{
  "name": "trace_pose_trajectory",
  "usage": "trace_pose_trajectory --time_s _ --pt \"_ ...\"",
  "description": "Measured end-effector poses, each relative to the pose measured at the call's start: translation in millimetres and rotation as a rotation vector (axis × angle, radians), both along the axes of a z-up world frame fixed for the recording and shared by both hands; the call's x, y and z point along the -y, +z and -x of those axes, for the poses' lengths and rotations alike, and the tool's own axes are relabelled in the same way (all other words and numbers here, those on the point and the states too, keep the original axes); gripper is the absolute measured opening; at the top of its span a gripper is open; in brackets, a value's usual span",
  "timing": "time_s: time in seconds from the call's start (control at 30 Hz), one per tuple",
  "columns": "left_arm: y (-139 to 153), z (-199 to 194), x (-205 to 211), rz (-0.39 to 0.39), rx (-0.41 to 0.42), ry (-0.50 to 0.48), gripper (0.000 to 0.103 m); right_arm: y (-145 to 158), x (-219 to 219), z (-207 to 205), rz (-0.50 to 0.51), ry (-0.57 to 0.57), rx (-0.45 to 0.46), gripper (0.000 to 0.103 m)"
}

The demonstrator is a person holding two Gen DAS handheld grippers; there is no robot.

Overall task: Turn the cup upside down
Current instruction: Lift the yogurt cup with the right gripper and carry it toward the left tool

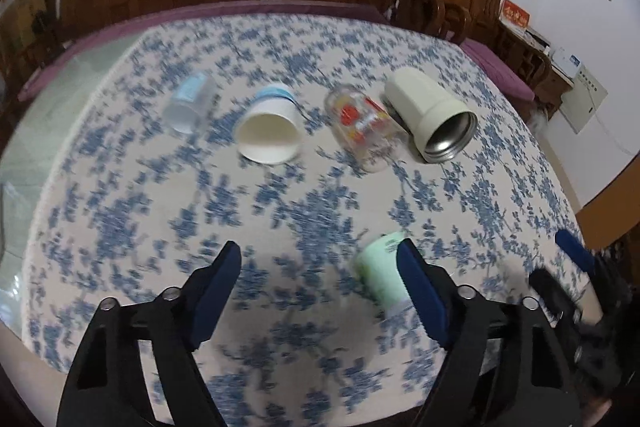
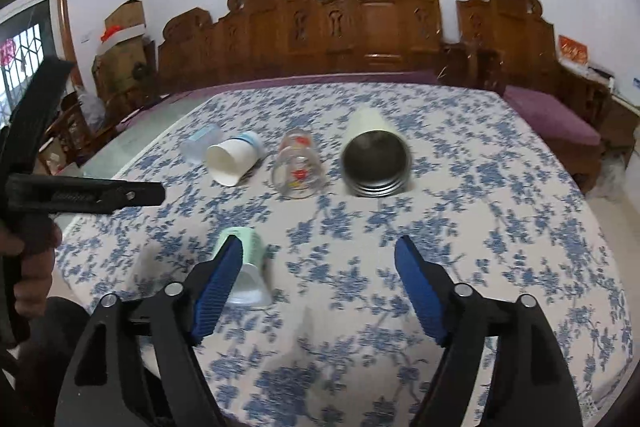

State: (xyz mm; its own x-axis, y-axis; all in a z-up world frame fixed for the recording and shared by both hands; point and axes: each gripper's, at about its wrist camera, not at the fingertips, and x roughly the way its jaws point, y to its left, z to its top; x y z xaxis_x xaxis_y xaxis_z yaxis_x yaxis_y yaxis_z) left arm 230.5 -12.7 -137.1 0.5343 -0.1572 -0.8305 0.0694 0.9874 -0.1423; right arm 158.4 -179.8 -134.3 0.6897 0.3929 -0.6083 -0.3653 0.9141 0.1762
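Several cups lie on their sides on a blue-flowered tablecloth (image 1: 280,227). In a far row are a clear plastic cup (image 1: 188,103), a white paper cup (image 1: 270,131), a printed glass (image 1: 360,127) and a cream steel-lined tumbler (image 1: 432,115). A pale green cup (image 1: 380,271) lies nearer, partly behind my left gripper's right finger. My left gripper (image 1: 320,259) is open and empty above the cloth. My right gripper (image 2: 320,255) is open and empty; the green cup (image 2: 244,267) lies by its left finger. The row also shows in the right wrist view, with the tumbler (image 2: 376,163) mouth-on.
Carved wooden benches (image 2: 360,35) with purple cushions stand behind and to the right of the table. The other gripper's black body (image 2: 80,195) shows at the left of the right wrist view. The table's right edge (image 1: 576,219) drops to the floor.
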Motion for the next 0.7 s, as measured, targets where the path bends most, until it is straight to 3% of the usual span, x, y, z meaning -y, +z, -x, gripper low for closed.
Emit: trace_pose_trajectory --time_s 0.17,0.3,0.5,0.7 --pt "-20 -21 23 0.055 -0.122 0.000 0.069 -12 15 -1 -0.034 0.005 -0.045 0.081" --pt "-37 -36 39 0.054 -0.212 0.010 0.069 -17 20 -3 -0.057 -0.003 -0.062 0.081" --pt "-61 -53 41 0.087 -0.351 0.055 0.064 -16 26 -4 -0.091 -0.011 -0.070 0.081" --pt "-73 -60 39 0.138 -0.416 0.080 0.064 -16 25 -4 -0.099 -0.003 -0.072 0.081"
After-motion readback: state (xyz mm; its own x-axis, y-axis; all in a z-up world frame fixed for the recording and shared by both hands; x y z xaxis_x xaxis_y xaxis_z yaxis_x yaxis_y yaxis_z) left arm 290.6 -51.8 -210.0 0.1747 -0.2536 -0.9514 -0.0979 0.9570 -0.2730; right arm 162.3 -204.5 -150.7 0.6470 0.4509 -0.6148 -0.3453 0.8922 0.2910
